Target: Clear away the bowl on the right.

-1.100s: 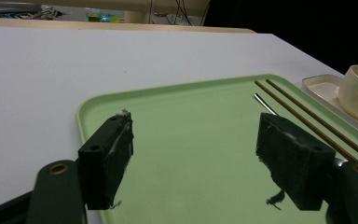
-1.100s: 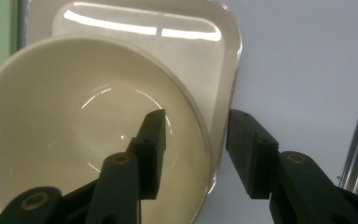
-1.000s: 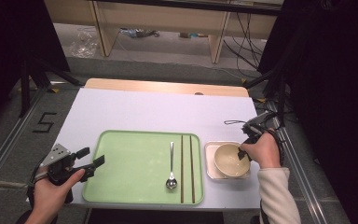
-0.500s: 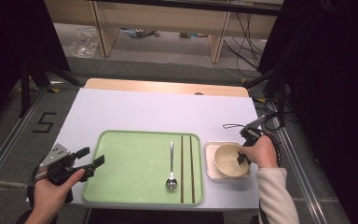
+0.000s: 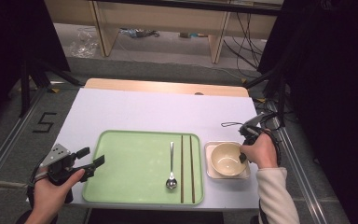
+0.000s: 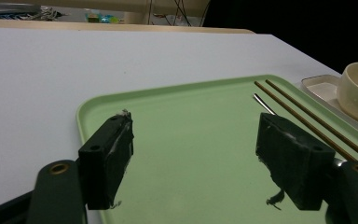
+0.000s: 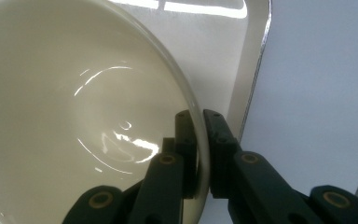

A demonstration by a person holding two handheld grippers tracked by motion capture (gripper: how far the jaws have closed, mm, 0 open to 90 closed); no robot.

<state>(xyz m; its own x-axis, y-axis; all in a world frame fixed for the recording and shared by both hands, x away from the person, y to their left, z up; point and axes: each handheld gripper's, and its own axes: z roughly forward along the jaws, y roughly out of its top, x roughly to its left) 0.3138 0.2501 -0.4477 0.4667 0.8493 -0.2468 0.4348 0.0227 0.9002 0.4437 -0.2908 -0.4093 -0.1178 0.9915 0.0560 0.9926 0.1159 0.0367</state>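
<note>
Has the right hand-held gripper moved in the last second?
Yes. The right hand-held gripper has come down and toward the person, from past the far right corner of the square dish onto the bowl rim, now clamped between its jaws.

Your left gripper (image 5: pixel 92 158) hovers low, jaws wide apart; your right gripper (image 7: pixel 200 135) is pinched tight, wrist angled inward.

**Where everything sits on the table**

Looking at the high view, we've got the tray (image 5: pixel 135 163) in the lower middle of the frame. On it, toward its right side, lie the spoon (image 5: pixel 171 167) and, just right of that, the chopsticks (image 5: pixel 186 168). Right of the tray is the square dish (image 5: pixel 212 173), with the bowl (image 5: pixel 227 159) on it. The right gripper (image 5: pixel 243 157) sits at the bowl's right rim; the left gripper (image 5: pixel 91 158) is at lower left.
</note>
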